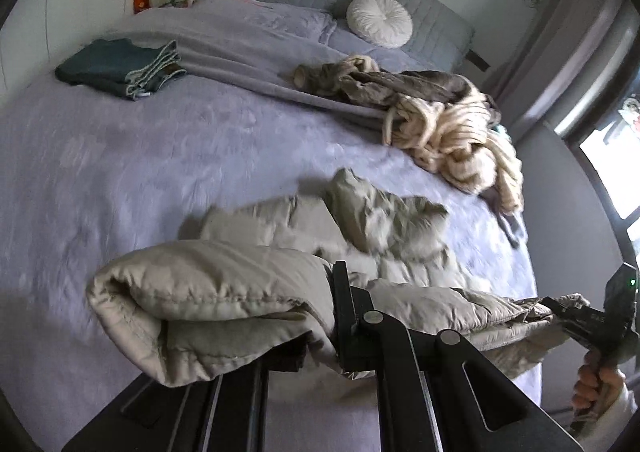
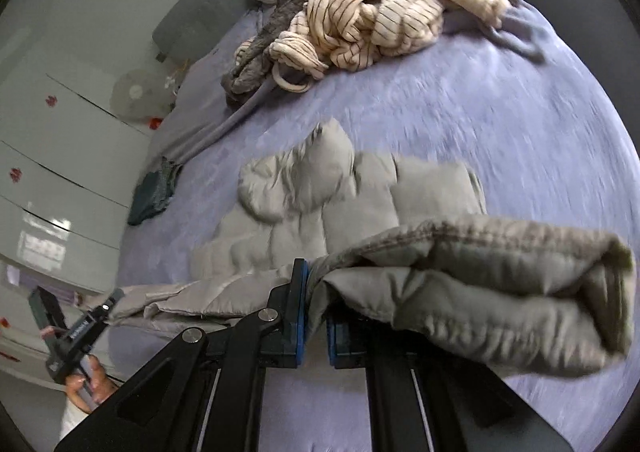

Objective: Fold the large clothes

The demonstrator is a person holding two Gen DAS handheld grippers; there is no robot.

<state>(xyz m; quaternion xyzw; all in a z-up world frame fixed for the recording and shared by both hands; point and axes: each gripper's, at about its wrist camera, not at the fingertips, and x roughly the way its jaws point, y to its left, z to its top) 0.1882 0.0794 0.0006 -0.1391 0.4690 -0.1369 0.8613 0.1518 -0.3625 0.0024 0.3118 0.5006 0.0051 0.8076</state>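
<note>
A beige quilted puffer jacket [image 1: 384, 228] lies partly on the lilac bed, its near edge lifted off it. My left gripper [image 1: 320, 316] is shut on the jacket's left corner, which bulges out to the left [image 1: 200, 300]. My right gripper [image 2: 316, 308] is shut on the other corner, whose padded fold hangs to the right [image 2: 500, 292]. The jacket's far part rests crumpled on the bed [image 2: 320, 188]. Each gripper shows in the other's view, at the right edge [image 1: 600, 316] and at the lower left [image 2: 80, 328].
The lilac bedspread [image 1: 160, 156] covers the bed. A heap of striped cream and grey clothes [image 1: 440, 120] lies at the far right, also in the right wrist view [image 2: 360, 12]. Folded dark jeans [image 1: 120, 66] sit at the far left. A round white cushion [image 1: 378, 20] leans on the headboard.
</note>
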